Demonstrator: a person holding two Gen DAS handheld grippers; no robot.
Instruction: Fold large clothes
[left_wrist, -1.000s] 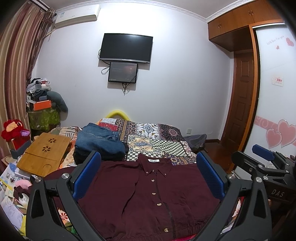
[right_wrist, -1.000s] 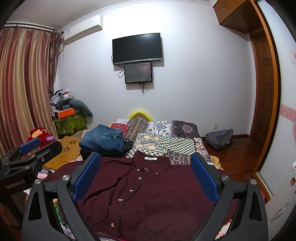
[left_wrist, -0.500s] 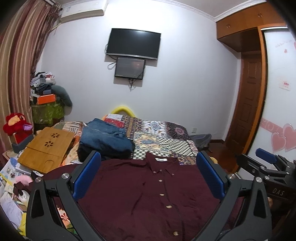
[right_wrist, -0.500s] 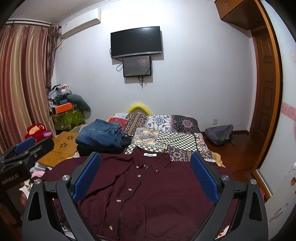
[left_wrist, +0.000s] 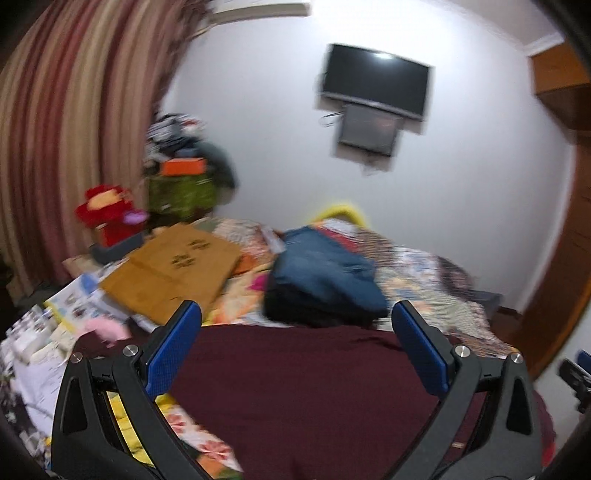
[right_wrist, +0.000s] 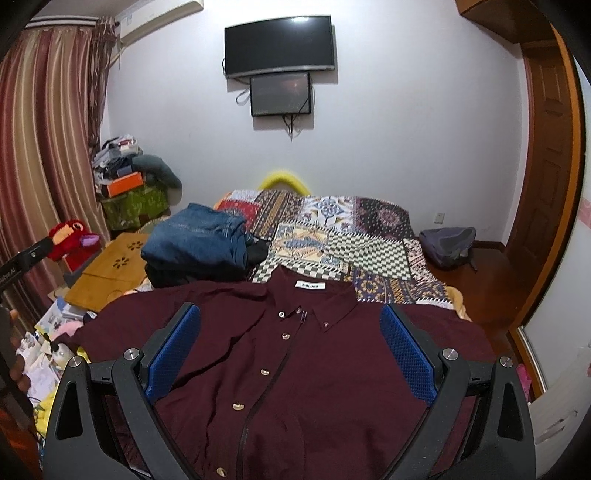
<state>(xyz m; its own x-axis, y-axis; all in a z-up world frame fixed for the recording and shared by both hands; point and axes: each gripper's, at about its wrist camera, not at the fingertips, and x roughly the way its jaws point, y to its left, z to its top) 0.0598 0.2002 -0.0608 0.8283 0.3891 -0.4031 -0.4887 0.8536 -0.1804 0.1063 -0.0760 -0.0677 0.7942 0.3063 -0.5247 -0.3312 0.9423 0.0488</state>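
While the dark maroon button-front shirt (right_wrist: 295, 354) lies spread face up on the patchwork-covered bed (right_wrist: 332, 236), its collar and white neck label point away from both cameras toward the far wall, so its long axis runs straight ahead from the jaws, with the buttoned placket down the middle and the sleeves reaching out to either side. In the right wrist view the right gripper (right_wrist: 290, 350) hovers above the chest of the shirt, roughly centred on the placket, its blue-padded jaws spread wide and holding nothing; no cloth sits between them.

The left wrist view is blurred and tilted. The left gripper (left_wrist: 295, 343) looks over the shirt's left shoulder and sleeve side toward a folded blue denim garment (left_wrist: 325, 273) just beyond the maroon cloth, and a flat wooden board (left_wrist: 173, 266) further left. Its jaws are likewise spread apart and empty, above the fabric, not touching it as far as can be told.

Judging from this layout, the left sleeve lies nearer the left gripper and the right sleeve nearer the right, so a first fold would likely call for each to drop outward to its own side's sleeve or shoulder edge and bring it in across the placket. Both grippers sit level and pointing forward, well placed for that descent.
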